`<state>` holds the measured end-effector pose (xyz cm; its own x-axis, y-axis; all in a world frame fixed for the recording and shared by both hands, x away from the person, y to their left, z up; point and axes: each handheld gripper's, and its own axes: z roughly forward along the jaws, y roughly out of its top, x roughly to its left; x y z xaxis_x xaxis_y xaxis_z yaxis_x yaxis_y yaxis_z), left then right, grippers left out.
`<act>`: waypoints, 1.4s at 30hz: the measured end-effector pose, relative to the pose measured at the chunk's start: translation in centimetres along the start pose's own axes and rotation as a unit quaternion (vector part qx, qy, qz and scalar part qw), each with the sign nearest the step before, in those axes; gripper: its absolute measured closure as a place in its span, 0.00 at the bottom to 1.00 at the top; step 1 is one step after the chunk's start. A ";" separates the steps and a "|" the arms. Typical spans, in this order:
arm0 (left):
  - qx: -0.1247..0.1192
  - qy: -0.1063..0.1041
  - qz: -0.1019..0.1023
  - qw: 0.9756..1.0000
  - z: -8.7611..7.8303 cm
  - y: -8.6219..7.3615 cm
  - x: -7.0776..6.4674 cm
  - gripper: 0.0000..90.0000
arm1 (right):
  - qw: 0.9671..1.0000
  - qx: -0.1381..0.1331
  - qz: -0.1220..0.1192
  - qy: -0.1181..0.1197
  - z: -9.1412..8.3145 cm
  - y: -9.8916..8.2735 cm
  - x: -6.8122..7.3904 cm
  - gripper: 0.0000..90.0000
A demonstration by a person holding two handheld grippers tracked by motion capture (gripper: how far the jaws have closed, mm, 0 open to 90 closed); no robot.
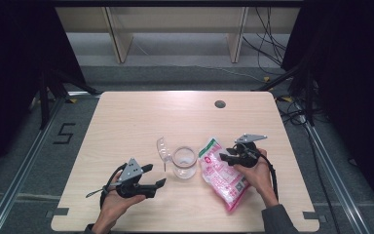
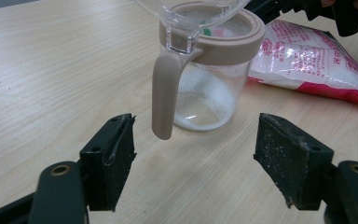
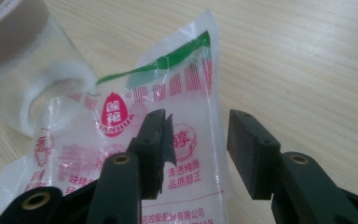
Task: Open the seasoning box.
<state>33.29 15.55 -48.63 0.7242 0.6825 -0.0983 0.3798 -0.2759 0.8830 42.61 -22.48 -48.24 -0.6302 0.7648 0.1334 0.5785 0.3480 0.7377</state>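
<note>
A clear jar (image 1: 184, 163) with a beige rim stands mid-table, its clear lid (image 1: 162, 147) flipped up to the left. In the left gripper view the jar (image 2: 209, 93) holds a little white powder, and a beige handle (image 2: 164, 93) hangs down its side. A pink-and-white bag (image 1: 222, 175) of white powder lies flat just right of it. My left gripper (image 1: 157, 174) sits open left of the jar, its jaws (image 2: 196, 154) wide and bare. My right gripper (image 1: 224, 159) hovers low over the bag's upper end. Its jaws (image 3: 198, 140) straddle the bag's edge (image 3: 182, 93) without pressing on it.
The wooden table (image 1: 126, 122) has a round cable hole (image 1: 219, 104) near its far edge. Beyond the table, the floor holds cables (image 1: 272, 44) and shelf legs (image 1: 119, 44). Dark curtains close off both sides.
</note>
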 end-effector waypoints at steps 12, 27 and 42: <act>-0.005 0.004 -0.004 1.000 0.0 0.0 -0.1 0.31 | 1.000 -0.002 -0.018 -0.005 -0.3 -0.5 -0.1 0.98; 0.000 0.003 0.003 1.000 -0.2 0.0 -0.2 0.31 | 1.000 -0.012 -0.003 -0.024 -3.1 -2.6 -1.1 1.00; 0.005 -0.003 0.007 1.000 -0.1 0.0 -0.1 0.31 | 0.997 -0.037 0.040 -0.058 -8.4 -7.1 -0.5 1.00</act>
<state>33.12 15.55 -48.55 0.7337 0.6738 -0.0881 0.3748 -0.2931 0.8795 34.46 -29.93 -47.98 -0.5169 0.8476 0.1198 0.5825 0.2458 0.7748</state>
